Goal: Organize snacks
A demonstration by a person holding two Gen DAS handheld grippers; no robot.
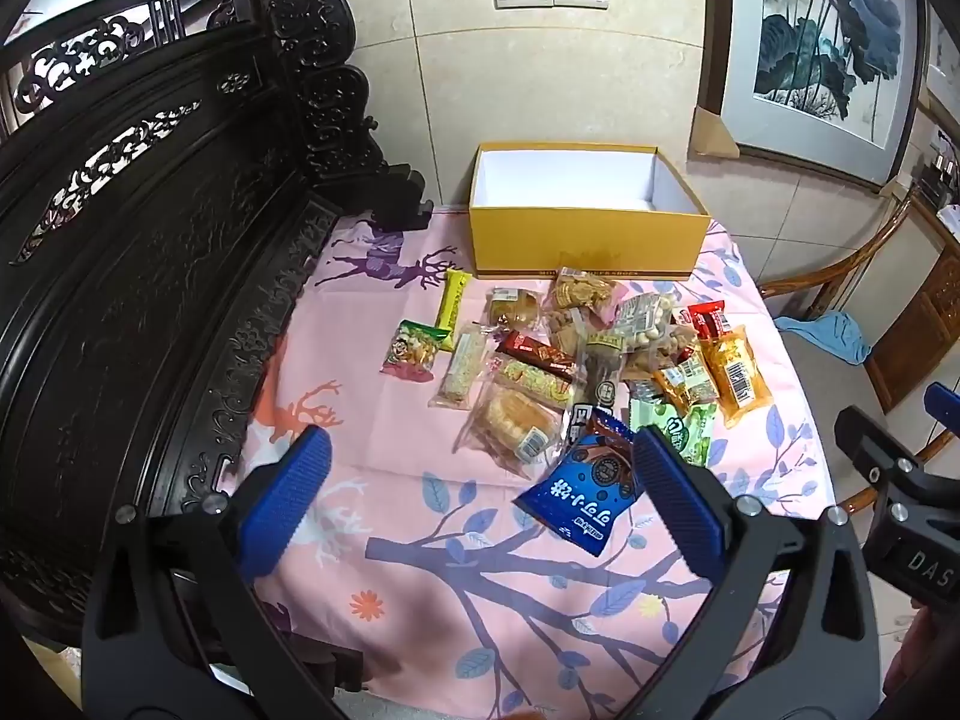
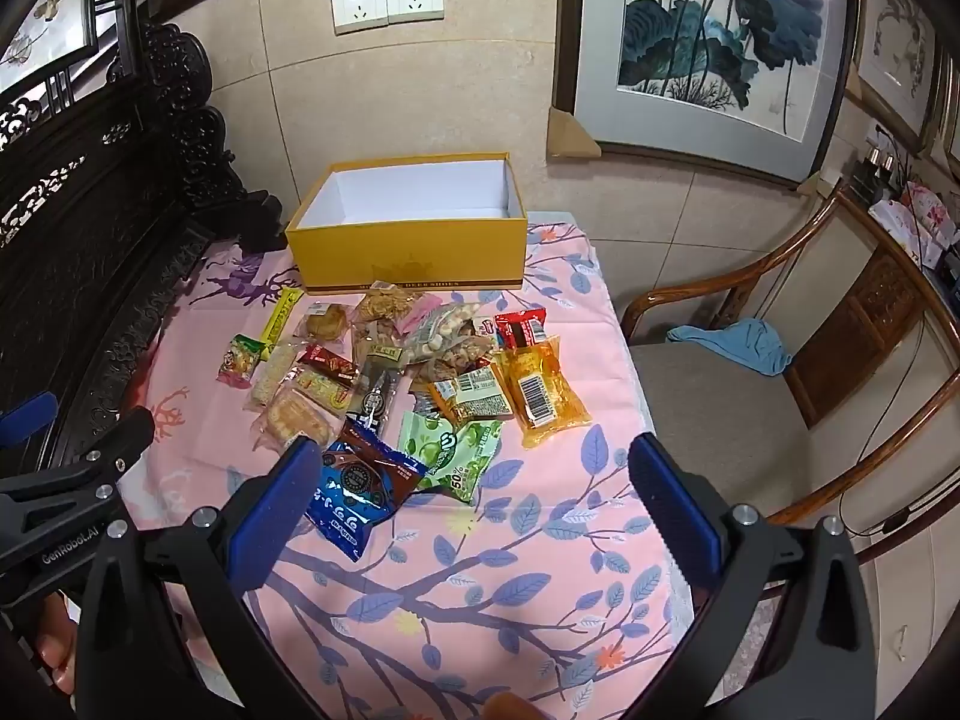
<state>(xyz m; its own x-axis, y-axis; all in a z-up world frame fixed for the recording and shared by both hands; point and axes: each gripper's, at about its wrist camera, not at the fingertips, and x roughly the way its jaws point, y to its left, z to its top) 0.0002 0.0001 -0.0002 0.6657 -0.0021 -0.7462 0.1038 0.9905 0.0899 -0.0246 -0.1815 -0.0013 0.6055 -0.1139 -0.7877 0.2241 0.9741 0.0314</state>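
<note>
Several wrapped snacks lie in a loose pile on the pink cloth, in front of an open yellow box (image 1: 585, 243) (image 2: 414, 249) with a white, bare inside. Nearest to me is a blue cookie packet (image 1: 585, 495) (image 2: 360, 495); beside it lies a green packet (image 1: 690, 426) (image 2: 465, 456), and an orange one (image 2: 540, 396) sits to the right. My left gripper (image 1: 480, 504) hovers wide open above the cloth, short of the pile. My right gripper (image 2: 480, 498) is also wide open, holding nothing, with the blue packet by its left finger.
The table (image 1: 420, 618) (image 2: 510, 588) wears a pink cloth with branch and deer prints. Dark carved wooden furniture (image 1: 150, 270) borders its left side. A wooden chair (image 2: 750, 408) with a blue cloth (image 2: 738, 345) stands to the right. A tiled wall with framed paintings lies behind.
</note>
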